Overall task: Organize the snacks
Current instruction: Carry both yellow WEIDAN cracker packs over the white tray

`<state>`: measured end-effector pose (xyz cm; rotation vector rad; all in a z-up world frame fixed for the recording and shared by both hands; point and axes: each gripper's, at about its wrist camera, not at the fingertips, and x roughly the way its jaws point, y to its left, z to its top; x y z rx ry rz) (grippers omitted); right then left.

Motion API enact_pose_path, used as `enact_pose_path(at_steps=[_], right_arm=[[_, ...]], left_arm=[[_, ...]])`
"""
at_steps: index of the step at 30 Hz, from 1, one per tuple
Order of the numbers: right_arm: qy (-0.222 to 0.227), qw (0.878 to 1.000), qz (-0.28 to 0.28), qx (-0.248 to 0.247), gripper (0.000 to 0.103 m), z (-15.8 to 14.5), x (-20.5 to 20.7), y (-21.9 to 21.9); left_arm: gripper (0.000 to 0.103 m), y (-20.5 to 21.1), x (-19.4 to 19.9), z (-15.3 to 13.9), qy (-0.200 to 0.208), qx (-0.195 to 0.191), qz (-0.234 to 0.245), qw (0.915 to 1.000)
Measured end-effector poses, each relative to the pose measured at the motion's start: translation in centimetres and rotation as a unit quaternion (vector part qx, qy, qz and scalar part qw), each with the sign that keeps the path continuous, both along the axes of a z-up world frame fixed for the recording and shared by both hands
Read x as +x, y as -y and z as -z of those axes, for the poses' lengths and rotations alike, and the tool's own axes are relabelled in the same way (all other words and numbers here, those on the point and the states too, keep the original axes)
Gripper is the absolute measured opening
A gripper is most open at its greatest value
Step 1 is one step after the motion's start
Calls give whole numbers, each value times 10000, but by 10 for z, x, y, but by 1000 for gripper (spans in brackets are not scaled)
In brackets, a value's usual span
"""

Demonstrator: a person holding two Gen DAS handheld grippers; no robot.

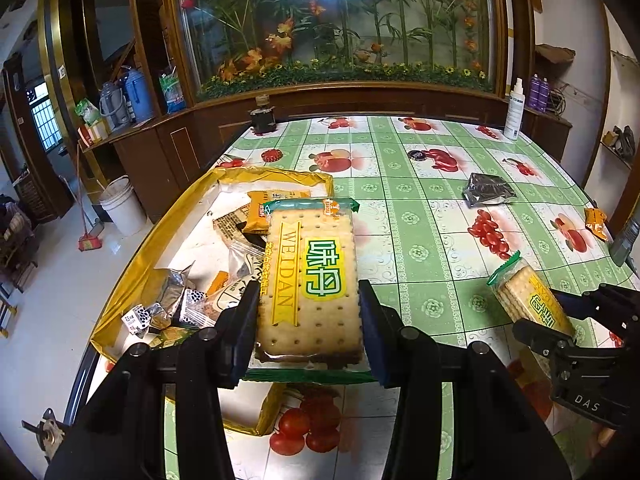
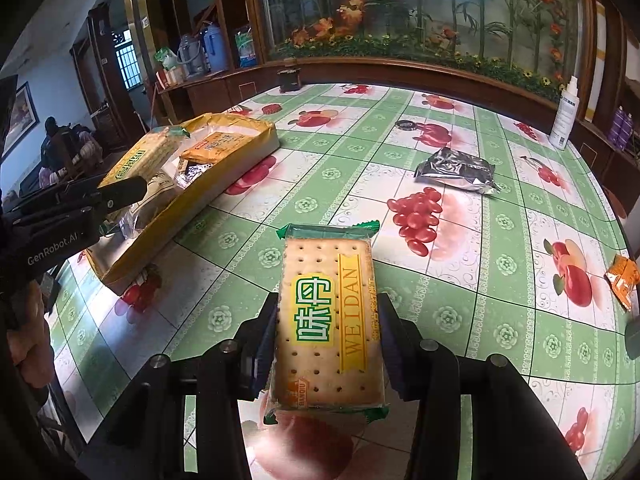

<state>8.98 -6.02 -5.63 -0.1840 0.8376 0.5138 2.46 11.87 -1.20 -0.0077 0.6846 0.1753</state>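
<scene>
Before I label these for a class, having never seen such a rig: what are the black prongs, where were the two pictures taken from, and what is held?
A person holds a pair of hand-held tongs in each hand, with a camera on each looking along its fingers. The left view shows the left tongs clamped on a cracker pack over the yellow box of snacks. The right view shows the right tongs clamped on a second cracker pack above the fruit-print table. A silver packet, an orange packet and a white spray bottle lie loose.
</scene>
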Motion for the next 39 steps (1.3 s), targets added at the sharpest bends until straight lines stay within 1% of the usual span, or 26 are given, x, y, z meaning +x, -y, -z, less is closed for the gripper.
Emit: enact_pose_path(at_steps=[15,39], right_arm=[[39,9995,-298,-72,47,-2,-14,-25],[44,9978,-658,-101,47,0,-32,-53]], left_arm=[[45,-11,-14,-6,145,39,-99,9998],[45,-22,-36,-13,257,67,-173,9995]])
